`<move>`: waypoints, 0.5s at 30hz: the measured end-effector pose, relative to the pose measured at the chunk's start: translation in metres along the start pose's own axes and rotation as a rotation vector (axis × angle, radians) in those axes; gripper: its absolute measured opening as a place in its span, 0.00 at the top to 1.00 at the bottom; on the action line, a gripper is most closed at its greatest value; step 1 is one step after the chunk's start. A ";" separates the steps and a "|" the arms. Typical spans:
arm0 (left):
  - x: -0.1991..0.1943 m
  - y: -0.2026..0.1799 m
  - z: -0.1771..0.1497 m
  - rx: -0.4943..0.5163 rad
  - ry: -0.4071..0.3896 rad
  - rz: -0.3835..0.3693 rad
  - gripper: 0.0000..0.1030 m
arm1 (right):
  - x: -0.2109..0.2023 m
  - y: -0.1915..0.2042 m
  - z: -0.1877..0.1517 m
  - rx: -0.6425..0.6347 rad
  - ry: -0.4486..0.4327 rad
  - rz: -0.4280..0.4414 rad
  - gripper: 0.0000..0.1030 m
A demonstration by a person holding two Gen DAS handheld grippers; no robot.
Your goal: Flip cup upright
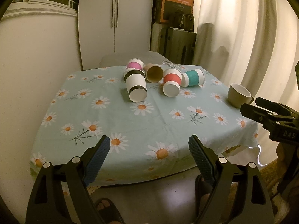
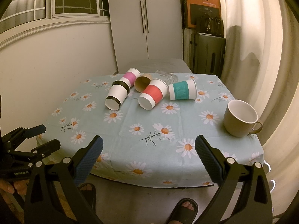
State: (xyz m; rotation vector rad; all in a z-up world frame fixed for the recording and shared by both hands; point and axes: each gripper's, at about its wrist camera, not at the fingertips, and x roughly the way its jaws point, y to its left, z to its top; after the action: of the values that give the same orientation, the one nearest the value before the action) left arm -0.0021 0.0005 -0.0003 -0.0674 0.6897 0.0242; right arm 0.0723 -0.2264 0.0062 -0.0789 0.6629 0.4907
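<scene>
Several paper cups lie on their sides at the far middle of the table: a black-banded white cup (image 1: 135, 85) (image 2: 117, 96), a pink-banded cup (image 1: 135, 65) (image 2: 130, 77), a plain brown cup (image 1: 154, 72) (image 2: 143, 83), a red-banded cup (image 1: 172, 82) (image 2: 152, 94) and a teal-banded cup (image 1: 193, 78) (image 2: 182, 89). A clear glass (image 2: 166, 76) lies on its side behind them. A beige mug (image 1: 239, 94) (image 2: 241, 120) stands upright at the right. My left gripper (image 1: 148, 145) and right gripper (image 2: 148, 145) are both open and empty, held before the table's near edge.
The table wears a light blue daisy cloth (image 1: 142, 130) (image 2: 149, 123). A white cupboard (image 2: 143, 18), a suitcase (image 2: 209, 54) and boxes (image 2: 203, 7) stand behind it; a curtain (image 2: 261, 56) hangs at the right. Sandalled feet (image 2: 184, 211) stand below the near edge.
</scene>
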 end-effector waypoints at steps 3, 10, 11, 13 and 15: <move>0.000 0.000 0.000 0.001 0.000 0.001 0.18 | 0.002 0.001 0.002 0.000 -0.002 0.000 0.05; 0.000 0.000 0.000 0.000 0.000 0.001 0.18 | 0.001 0.001 0.002 -0.001 0.000 -0.001 0.05; 0.000 0.000 0.000 0.000 0.000 0.001 0.18 | 0.001 0.000 0.002 -0.001 0.001 0.000 0.05; 0.000 0.000 0.000 0.001 0.000 0.001 0.18 | 0.001 0.001 0.002 0.000 0.001 -0.001 0.05; 0.000 0.000 0.000 0.001 0.000 0.000 0.18 | 0.001 0.001 0.002 0.000 0.002 0.001 0.05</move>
State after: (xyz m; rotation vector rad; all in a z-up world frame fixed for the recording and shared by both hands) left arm -0.0024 0.0002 -0.0001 -0.0668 0.6896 0.0242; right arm 0.0740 -0.2249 0.0066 -0.0791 0.6647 0.4915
